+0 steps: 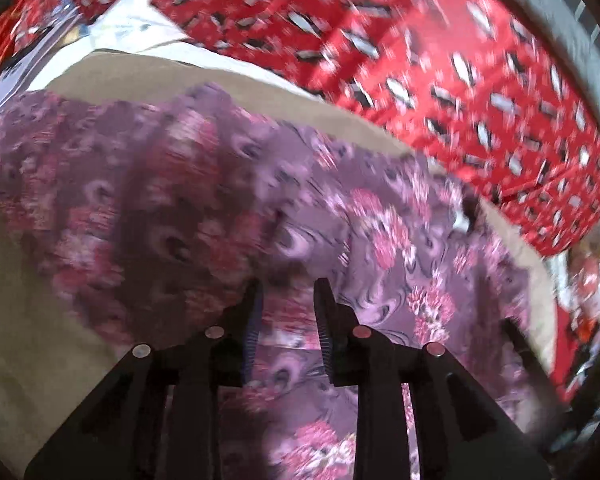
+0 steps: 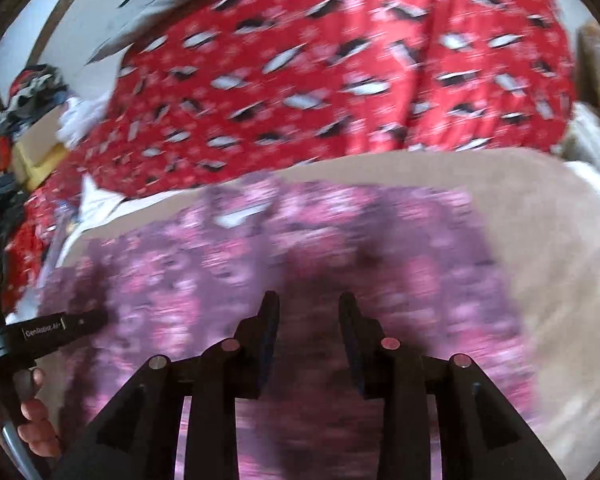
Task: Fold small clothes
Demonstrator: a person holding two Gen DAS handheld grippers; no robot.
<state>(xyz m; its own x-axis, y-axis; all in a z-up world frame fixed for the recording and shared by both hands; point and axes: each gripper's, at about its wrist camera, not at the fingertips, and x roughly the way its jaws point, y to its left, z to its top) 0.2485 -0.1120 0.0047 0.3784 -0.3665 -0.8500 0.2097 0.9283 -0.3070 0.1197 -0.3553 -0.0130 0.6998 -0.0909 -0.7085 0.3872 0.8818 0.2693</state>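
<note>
A small purple garment (image 1: 204, 200) with pink flowers lies spread on a beige surface (image 1: 40, 320). My left gripper (image 1: 288, 292) hovers over its near part, jaws apart, with only cloth showing below the gap. In the right wrist view the same garment (image 2: 400, 248) is blurred. My right gripper (image 2: 308, 304) stands open above it, nothing pinched between its fingers. At the left edge of that view a hand (image 2: 32, 408) holds the black body of the left gripper over the garment's left side.
A large red cloth (image 1: 440, 60) with black and white marks covers the area behind the beige surface (image 2: 560, 280). White fabric (image 1: 136, 20) lies at the back left. A heap of mixed clothes (image 2: 32, 88) sits far left.
</note>
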